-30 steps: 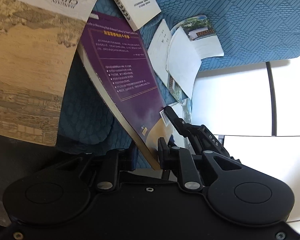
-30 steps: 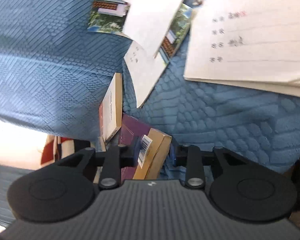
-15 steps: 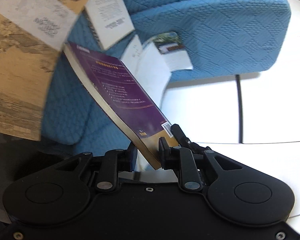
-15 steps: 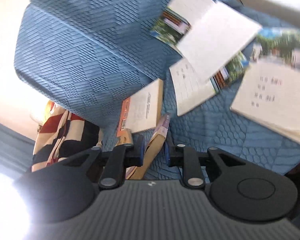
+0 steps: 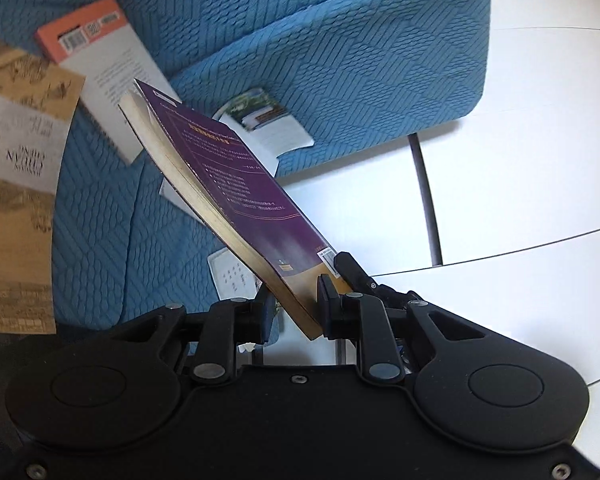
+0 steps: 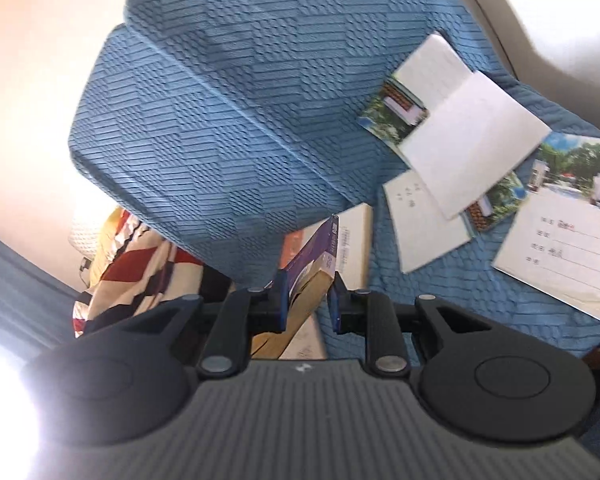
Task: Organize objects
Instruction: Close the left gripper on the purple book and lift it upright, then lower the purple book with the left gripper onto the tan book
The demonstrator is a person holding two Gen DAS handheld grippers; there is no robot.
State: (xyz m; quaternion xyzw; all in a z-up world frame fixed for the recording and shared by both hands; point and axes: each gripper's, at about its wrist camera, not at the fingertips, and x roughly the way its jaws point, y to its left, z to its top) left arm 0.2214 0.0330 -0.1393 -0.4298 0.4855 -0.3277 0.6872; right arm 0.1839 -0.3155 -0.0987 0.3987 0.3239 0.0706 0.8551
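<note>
One purple book (image 5: pixel 236 184), one orange-edged book (image 5: pixel 100 64), one tan picture book (image 5: pixel 16 200), three photo-cover booklets (image 6: pixel 452 128), and two grippers (image 5: pixel 294 312).

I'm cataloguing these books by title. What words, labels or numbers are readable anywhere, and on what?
"CHUAN" and "CHINA", upside down: white band on the tan book; a smaller line beside them is blurred.
Purple book: pale print on its cover and its barcode sticker, too small to read.
Orange book: barcode and QR code, digits too small to read.
White form: handwritten lines, blurred.
Nothing else is readable.
</note>
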